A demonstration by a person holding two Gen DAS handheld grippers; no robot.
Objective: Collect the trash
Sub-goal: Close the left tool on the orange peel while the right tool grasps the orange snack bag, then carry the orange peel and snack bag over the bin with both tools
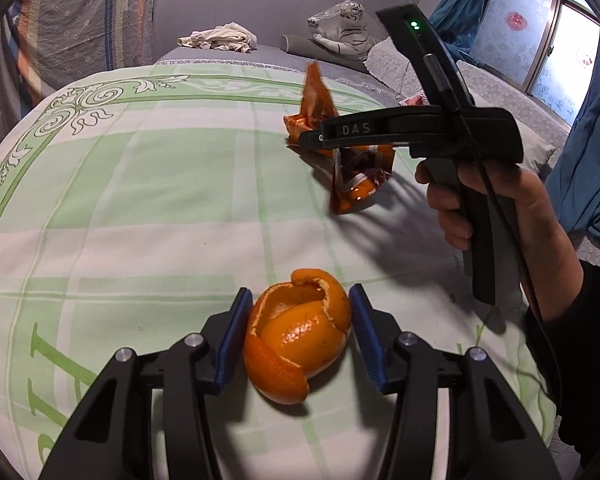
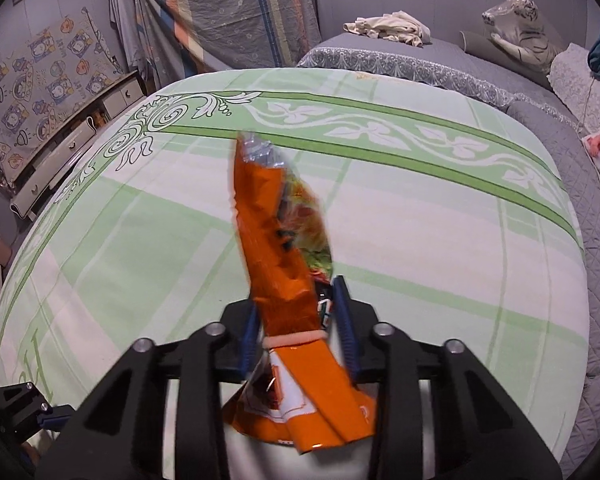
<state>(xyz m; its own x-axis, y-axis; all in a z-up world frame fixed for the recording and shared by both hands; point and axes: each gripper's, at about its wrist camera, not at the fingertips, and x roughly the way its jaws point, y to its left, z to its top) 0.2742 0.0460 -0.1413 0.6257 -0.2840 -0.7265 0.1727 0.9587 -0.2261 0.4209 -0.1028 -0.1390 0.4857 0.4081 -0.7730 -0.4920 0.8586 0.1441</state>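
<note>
The peel (image 1: 300, 336) is bracketed on the cloth (image 1: 140, 208) by the left gripper (image 1: 298, 340), not yet pinched; squeezing should be gentle. At two o'clock, the wrapper (image 2: 284, 264) is clamped by the right gripper (image 2: 296, 332).

right claw (image 2: 298, 338) clamped on orange snack bag (image 2: 278, 256) | above green-patterned bedspread (image 2: 420, 240)

Curled orange peel (image 1: 300, 332) on bedspread; crumpled orange wrapper (image 2: 288, 280) upright
</note>
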